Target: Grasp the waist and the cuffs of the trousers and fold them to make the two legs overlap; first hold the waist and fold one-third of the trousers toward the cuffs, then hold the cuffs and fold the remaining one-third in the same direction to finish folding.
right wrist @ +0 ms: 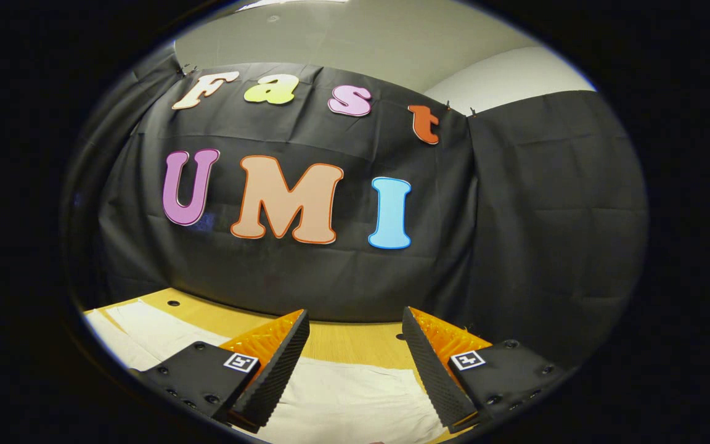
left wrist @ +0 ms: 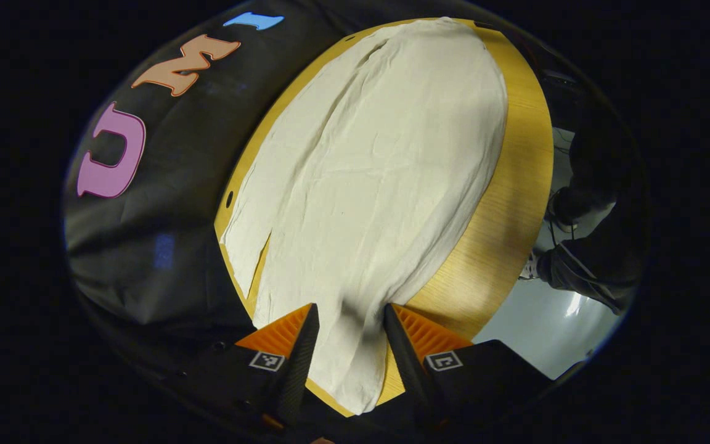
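Cream trousers (left wrist: 367,172) lie spread flat along a wooden table (left wrist: 515,203) in the left gripper view. A slit (left wrist: 257,265) parts two cloth layers at the near left. My left gripper (left wrist: 350,320) is open, its fingers standing either side of the near end of the cloth, which runs on to the table edge below. In the right gripper view my right gripper (right wrist: 355,327) is open just above another stretch of the trousers (right wrist: 355,394), facing the booth wall. More of the cream cloth (right wrist: 145,327) lies to its left on the table (right wrist: 342,339).
The black cloth wall (left wrist: 164,203) hangs close behind the table's far long side. A person's dark trouser leg and shoe (left wrist: 577,265) stand on the pale floor (left wrist: 546,327) beyond the other side. Small holes (left wrist: 229,199) dot the tabletop rim.
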A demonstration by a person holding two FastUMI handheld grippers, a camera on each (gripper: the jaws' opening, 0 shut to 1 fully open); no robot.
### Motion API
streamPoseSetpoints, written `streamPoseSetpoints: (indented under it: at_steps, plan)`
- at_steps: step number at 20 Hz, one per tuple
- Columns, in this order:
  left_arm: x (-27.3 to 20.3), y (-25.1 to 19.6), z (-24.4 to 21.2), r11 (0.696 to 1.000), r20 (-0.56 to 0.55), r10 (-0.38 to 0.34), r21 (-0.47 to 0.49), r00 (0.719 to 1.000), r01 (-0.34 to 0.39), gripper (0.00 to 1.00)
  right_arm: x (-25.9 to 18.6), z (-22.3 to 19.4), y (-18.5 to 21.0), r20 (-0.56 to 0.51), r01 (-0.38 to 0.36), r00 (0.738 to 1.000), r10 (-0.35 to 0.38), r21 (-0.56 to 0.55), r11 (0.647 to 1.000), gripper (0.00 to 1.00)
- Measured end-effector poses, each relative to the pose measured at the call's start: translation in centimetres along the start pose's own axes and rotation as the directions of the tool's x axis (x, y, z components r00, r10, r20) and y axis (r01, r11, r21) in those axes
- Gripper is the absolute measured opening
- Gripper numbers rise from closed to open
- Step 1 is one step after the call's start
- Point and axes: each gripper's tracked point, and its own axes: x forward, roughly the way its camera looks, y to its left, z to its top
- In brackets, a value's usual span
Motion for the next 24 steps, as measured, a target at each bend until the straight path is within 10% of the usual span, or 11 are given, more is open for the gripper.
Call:
streamPoseSetpoints:
  at_steps: [7, 18, 24]
  plan:
    - [0.2, -1.7, 0.0, 0.997, -0.020, -0.071, -0.027, 0.997, 0.071, 0.12, -0.7, -2.2, -1.3, -0.067, -0.019, 0.998, 0.014, -0.064, 0.998, 0.97]
    - [0.3, -1.7, -0.1, 0.999, -0.024, -0.040, -0.030, 0.999, 0.039, 0.00, -4.3, -9.2, -6.5, -0.253, -0.184, 0.964, 0.081, -0.414, 0.892, 0.99]
    - [0.4, -1.7, -0.1, 0.999, -0.036, -0.036, -0.026, 0.999, 0.035, 0.00, -6.7, -14.7, -8.8, -0.402, -0.334, 0.909, 0.109, -0.545, 0.769, 0.98]
